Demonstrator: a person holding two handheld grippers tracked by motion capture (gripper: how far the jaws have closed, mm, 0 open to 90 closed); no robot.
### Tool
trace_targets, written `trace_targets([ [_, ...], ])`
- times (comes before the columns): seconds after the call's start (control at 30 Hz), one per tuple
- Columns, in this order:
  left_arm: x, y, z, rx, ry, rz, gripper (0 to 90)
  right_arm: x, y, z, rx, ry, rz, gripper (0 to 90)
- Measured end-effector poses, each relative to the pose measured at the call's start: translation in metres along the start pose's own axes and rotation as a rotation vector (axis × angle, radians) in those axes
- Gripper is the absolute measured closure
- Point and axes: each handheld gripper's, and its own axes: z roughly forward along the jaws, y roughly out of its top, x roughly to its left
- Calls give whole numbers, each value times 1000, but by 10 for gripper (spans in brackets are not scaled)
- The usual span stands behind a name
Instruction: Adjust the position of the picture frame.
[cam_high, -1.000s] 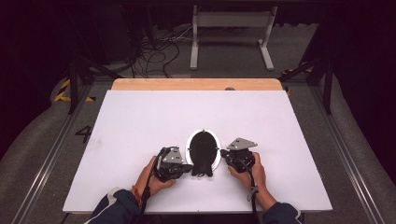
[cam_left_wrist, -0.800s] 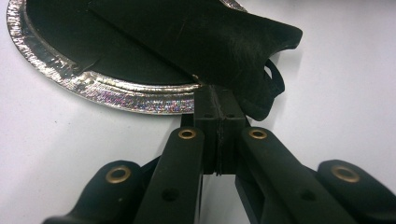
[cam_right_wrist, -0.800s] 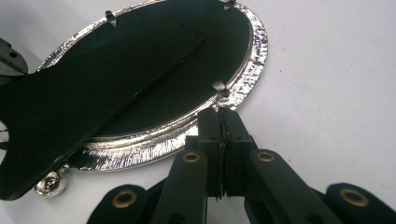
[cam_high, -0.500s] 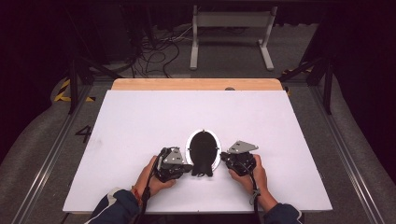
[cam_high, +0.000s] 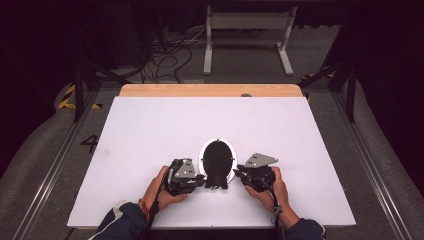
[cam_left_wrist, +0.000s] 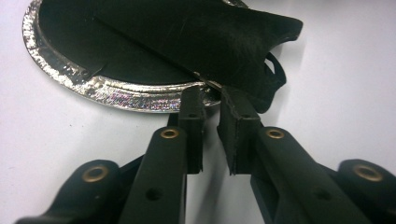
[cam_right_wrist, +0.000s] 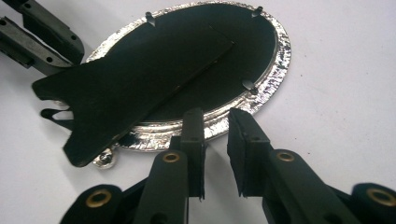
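An oval silver picture frame (cam_high: 217, 157) lies face down on the white table, its black back up. A black easel stand (cam_right_wrist: 126, 88) (cam_left_wrist: 210, 37) lies folded on the back and juts past the near end. My left gripper (cam_high: 202, 180) (cam_left_wrist: 210, 100) comes at that end from the left, tips at the silver rim (cam_left_wrist: 116, 93) under the stand. My right gripper (cam_high: 236, 175) (cam_right_wrist: 215, 119) comes from the right, tips at the rim (cam_right_wrist: 275, 60). Both pairs of jaws have just been opening. Each stands a narrow gap apart, pressing on nothing.
The white table top (cam_high: 150, 130) has a wooden strip (cam_high: 210, 90) along its far edge. A metal stand (cam_high: 250, 30) and cables (cam_high: 170, 50) are on the dark floor beyond. The left gripper's jaws (cam_right_wrist: 37, 32) show at the top left of the right gripper view.
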Motion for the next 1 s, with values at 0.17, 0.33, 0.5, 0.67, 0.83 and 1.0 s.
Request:
trace_targets([
  [0.17, -6, -1, -15, -33, 17, 43, 666, 3, 5, -5, 50, 42, -21, 708],
  [0.33, -6, -9, -28, -42, 43, 45, 605, 6, 6, -11, 73, 77, -29, 677],
  [0.5, -3, -23, -36, -28, 85, 10, 504, 11, 7, -16, 109, 101, -33, 646],
  [0.67, -6, -35, -49, -66, 121, -18, 326, 18, 10, -21, 101, 133, -43, 620],
  [0.83, -7, -51, -60, -64, 136, -71, 229, 29, 10, -20, 100, 153, -85, 592],
  [1.0, -9, -68, -78, -64, 175, -117, 168, 35, 10, -17, 112, 176, -92, 577],
])
